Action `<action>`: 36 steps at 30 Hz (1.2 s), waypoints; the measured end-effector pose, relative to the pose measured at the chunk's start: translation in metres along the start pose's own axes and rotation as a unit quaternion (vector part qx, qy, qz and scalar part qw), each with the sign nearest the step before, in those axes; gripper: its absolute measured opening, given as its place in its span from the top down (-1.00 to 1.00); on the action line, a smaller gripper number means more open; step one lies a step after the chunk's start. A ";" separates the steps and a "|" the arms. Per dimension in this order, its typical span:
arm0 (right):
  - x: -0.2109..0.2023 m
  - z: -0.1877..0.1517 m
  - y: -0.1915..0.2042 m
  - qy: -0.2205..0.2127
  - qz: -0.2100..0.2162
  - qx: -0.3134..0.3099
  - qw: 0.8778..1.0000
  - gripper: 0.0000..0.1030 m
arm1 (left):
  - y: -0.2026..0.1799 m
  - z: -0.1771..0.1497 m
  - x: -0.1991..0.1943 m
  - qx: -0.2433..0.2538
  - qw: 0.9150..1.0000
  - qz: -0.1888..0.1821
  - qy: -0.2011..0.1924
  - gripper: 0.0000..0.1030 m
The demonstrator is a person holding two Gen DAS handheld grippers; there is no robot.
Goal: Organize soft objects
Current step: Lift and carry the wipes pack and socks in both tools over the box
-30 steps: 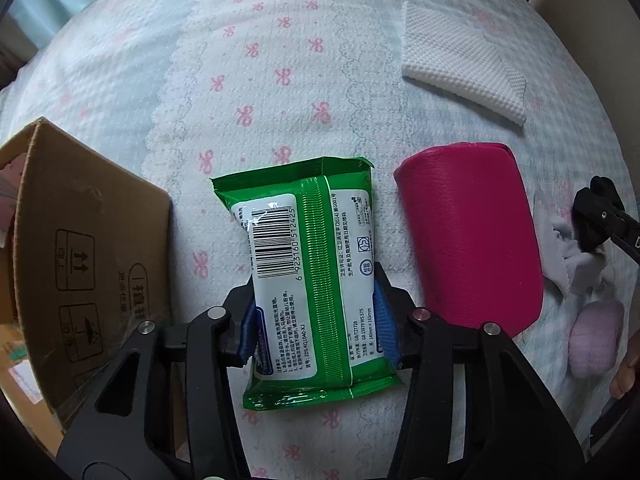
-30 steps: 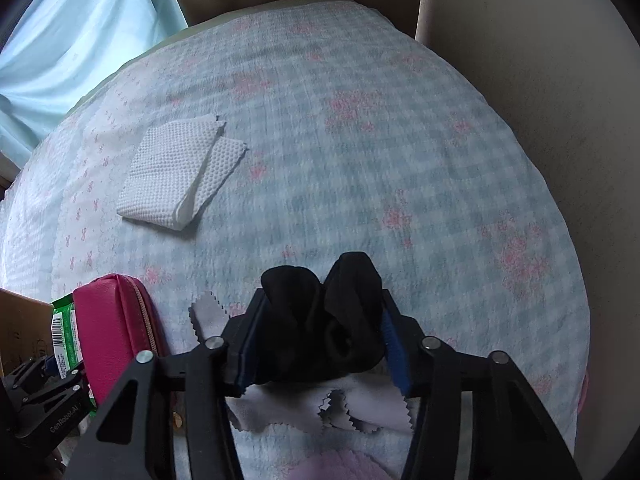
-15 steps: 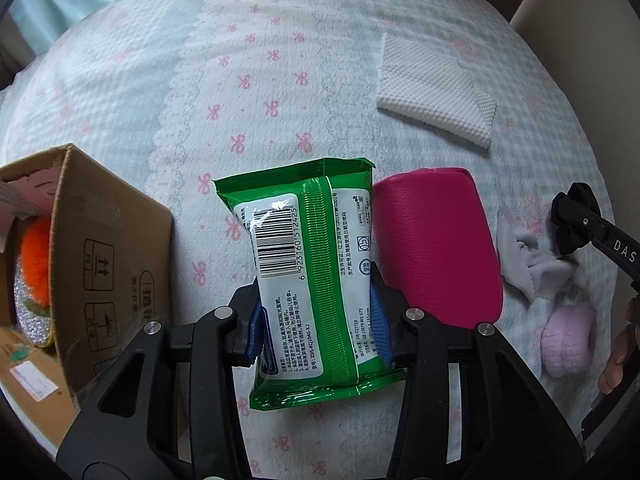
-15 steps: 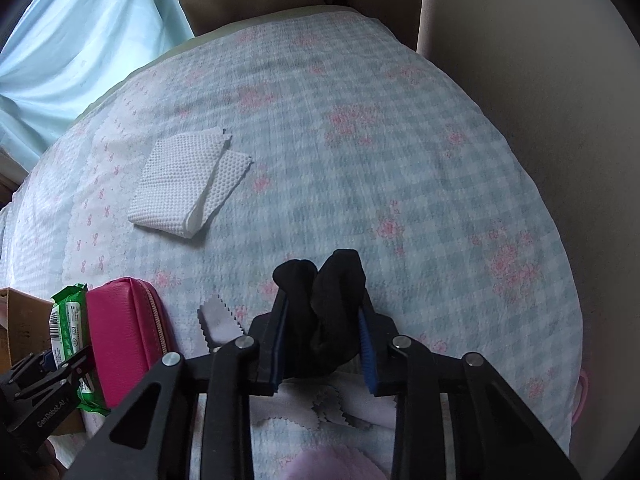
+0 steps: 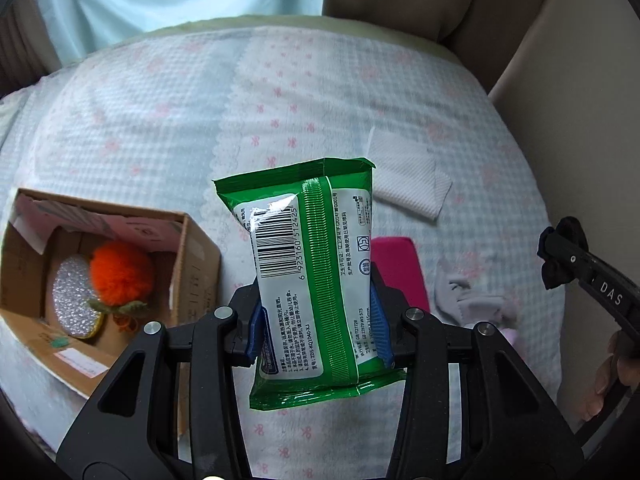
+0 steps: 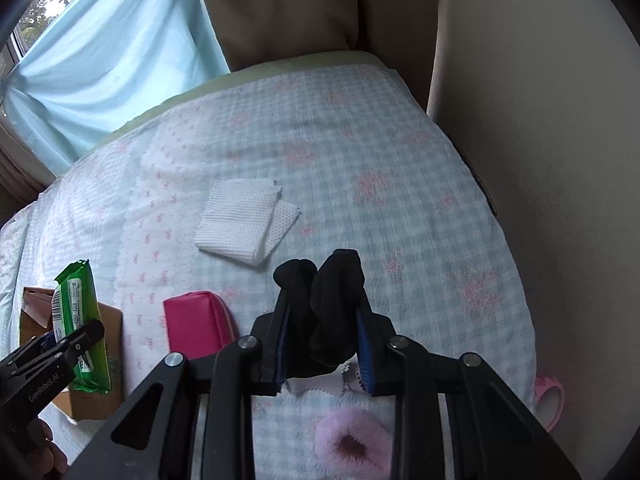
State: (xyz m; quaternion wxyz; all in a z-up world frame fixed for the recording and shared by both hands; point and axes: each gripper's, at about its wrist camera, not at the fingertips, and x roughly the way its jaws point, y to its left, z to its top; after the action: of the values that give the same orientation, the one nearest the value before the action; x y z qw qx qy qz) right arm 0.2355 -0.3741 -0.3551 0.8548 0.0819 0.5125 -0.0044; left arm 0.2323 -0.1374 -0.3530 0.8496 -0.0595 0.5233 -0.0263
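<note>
My left gripper [image 5: 316, 334] is shut on a green pack of wet wipes [image 5: 308, 276] and holds it in the air, above the bed and just right of an open cardboard box [image 5: 196, 264]. The box holds an orange pompom [image 5: 120, 272] and a silvery pad [image 5: 72, 296]. My right gripper [image 6: 324, 344] is shut on a black sock [image 6: 324, 300], lifted above the bed. The green pack [image 6: 78, 320] and the box [image 6: 110, 328] also show at the left of the right wrist view.
On the bedspread lie a pink pouch [image 6: 196, 324], a folded white cloth [image 6: 244, 220], a grey cloth [image 5: 468, 300] and a pink fluffy item [image 6: 352, 436]. A beige headboard [image 6: 540, 120] runs along the right. A pale blue curtain [image 6: 108, 68] hangs behind.
My left gripper has lifted the green pack up off the bed and now looks down into the box. My right gripper has closed tighter on the black sock and raised it.
</note>
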 end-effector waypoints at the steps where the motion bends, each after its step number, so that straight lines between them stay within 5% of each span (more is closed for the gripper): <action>1: -0.012 0.002 0.004 -0.005 0.003 -0.002 1.000 0.50 | 0.002 0.003 -0.014 -0.003 1.000 -0.003 -0.008 0.24; 10: -0.118 0.019 0.064 -0.044 0.029 -0.046 0.998 0.50 | 0.043 0.023 -0.143 -0.022 0.997 -0.003 -0.079 0.24; 19: -0.171 0.011 0.156 -0.064 0.058 -0.091 0.992 0.50 | 0.119 0.024 -0.205 -0.035 0.994 0.005 -0.099 0.24; 28: -0.173 -0.011 0.270 -0.057 0.048 -0.087 0.993 0.50 | 0.236 0.040 -0.206 -0.020 0.997 -0.020 -0.072 0.24; 36: -0.142 -0.027 0.361 -0.016 0.051 -0.034 0.998 0.50 | 0.326 0.051 -0.154 0.008 0.999 -0.031 0.003 0.24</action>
State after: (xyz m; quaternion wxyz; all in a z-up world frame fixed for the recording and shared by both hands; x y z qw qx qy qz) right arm 0.1775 -0.0253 -0.1938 0.8641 0.0788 0.4941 0.0551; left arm 0.2027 0.2065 -0.2353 0.8472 -0.0686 0.5237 -0.0569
